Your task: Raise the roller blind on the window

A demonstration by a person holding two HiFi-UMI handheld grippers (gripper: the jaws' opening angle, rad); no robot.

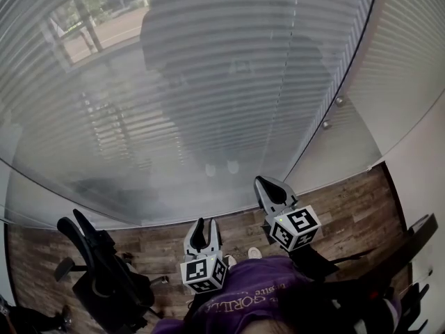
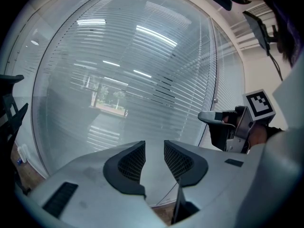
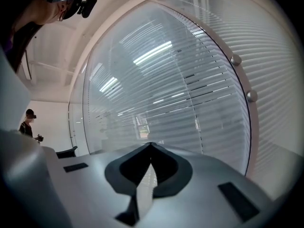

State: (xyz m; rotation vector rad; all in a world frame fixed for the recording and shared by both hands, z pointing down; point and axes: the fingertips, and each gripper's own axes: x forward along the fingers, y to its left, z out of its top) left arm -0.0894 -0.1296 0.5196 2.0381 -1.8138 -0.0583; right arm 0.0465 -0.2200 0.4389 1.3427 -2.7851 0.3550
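Observation:
The striped roller blind (image 1: 208, 82) covers the tall window ahead, and the glass mirrors a person. A thin beaded cord (image 1: 284, 89) hangs down its right part. My right gripper (image 1: 268, 183) is raised close to the cord's lower end, jaws shut tip to tip. In the right gripper view the cord (image 3: 192, 113) runs just right of the right gripper (image 3: 151, 144), and nothing shows between the tips. My left gripper (image 1: 203, 229) is held lower and to the left, open and empty (image 2: 154, 158). From there the right gripper (image 2: 204, 115) shows beside the cord (image 2: 208, 65).
A black office chair (image 1: 104, 270) stands on the wooden floor (image 1: 348, 200) at the lower left, another dark chair (image 1: 410, 256) at the right. Two round metal fittings (image 1: 338, 101) sit on the window's right frame. Far off, a person (image 3: 29, 122) stands.

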